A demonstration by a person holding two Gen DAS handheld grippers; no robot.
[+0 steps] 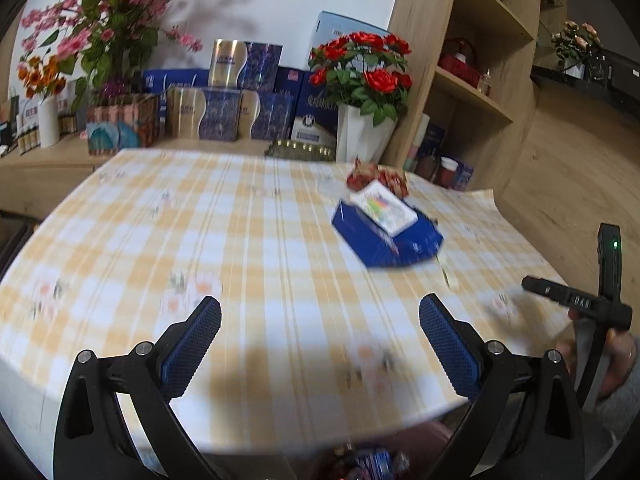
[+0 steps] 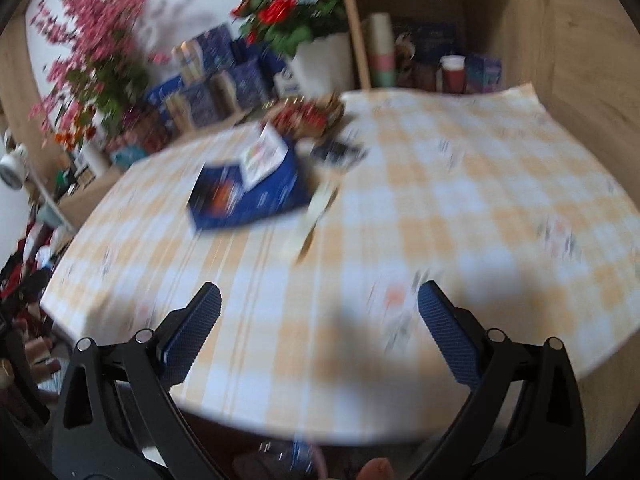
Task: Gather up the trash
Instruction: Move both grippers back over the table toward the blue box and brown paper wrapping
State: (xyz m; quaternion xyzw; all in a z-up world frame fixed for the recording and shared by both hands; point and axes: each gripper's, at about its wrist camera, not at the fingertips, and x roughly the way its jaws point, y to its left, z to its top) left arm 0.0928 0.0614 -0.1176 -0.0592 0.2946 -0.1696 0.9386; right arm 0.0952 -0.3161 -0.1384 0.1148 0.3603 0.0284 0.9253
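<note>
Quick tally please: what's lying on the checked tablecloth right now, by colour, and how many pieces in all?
Blue flattened box: 1
White printed carton on top of it: 1
Red crumpled wrapper: 1
Dark blue small wrapper: 1
Pale paper strip: 1
Total: 5, as far as the blur allows.

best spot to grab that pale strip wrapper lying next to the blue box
Probably its near end. The pale strip wrapper lies flat on the checked tablecloth, long and narrow, its far end close to the blue box. Bring the open right claw in from the near table edge and pinch across its narrow width. Blur hides finer detail.
</note>
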